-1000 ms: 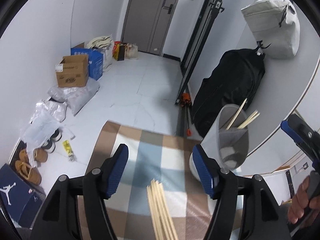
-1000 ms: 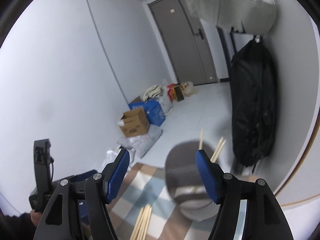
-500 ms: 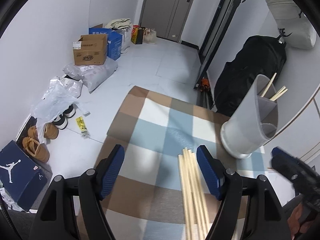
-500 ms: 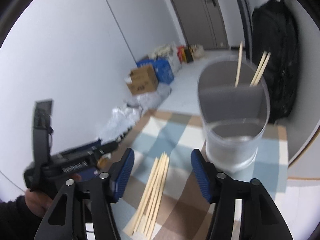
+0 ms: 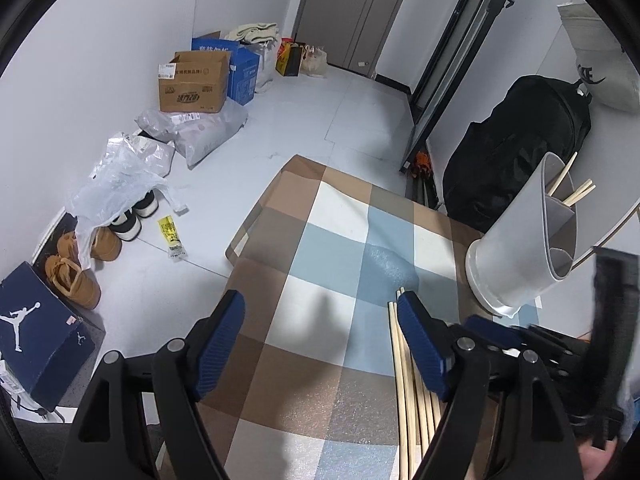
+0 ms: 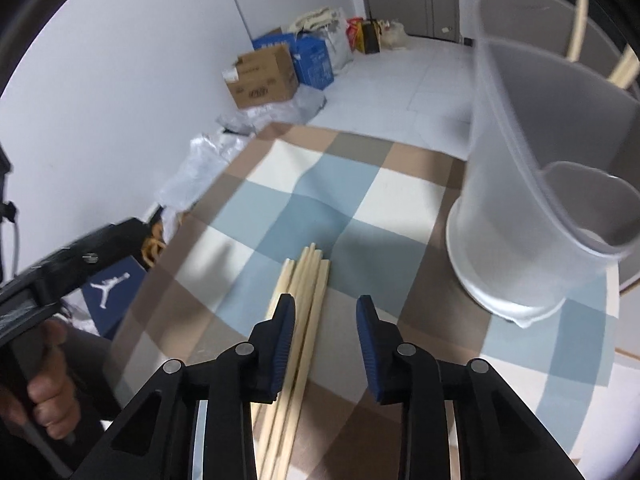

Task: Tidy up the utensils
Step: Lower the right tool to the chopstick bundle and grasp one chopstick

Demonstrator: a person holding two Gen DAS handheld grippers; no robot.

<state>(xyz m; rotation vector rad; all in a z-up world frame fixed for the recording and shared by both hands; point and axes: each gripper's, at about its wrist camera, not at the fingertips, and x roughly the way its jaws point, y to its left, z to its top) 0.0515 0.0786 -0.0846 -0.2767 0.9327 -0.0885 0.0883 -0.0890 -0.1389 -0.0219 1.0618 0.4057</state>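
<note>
The checked cloth lies under everything; the grey holder, with a few chopsticks already in its back compartment, stands ahead and to the right of the right gripper. The loose chopsticks lie flat, long axis running straight away along the fingers, under its left finger, jaws spread and empty. The left gripper, also spread and empty, has them under its right finger; the right one looks nearer.

A bundle of pale wooden chopsticks lies flat on the checked cloth, just left of the holder. This translucent grey, divided holder stands upright, with a few more chopsticks leaning in its rear compartment.
</note>
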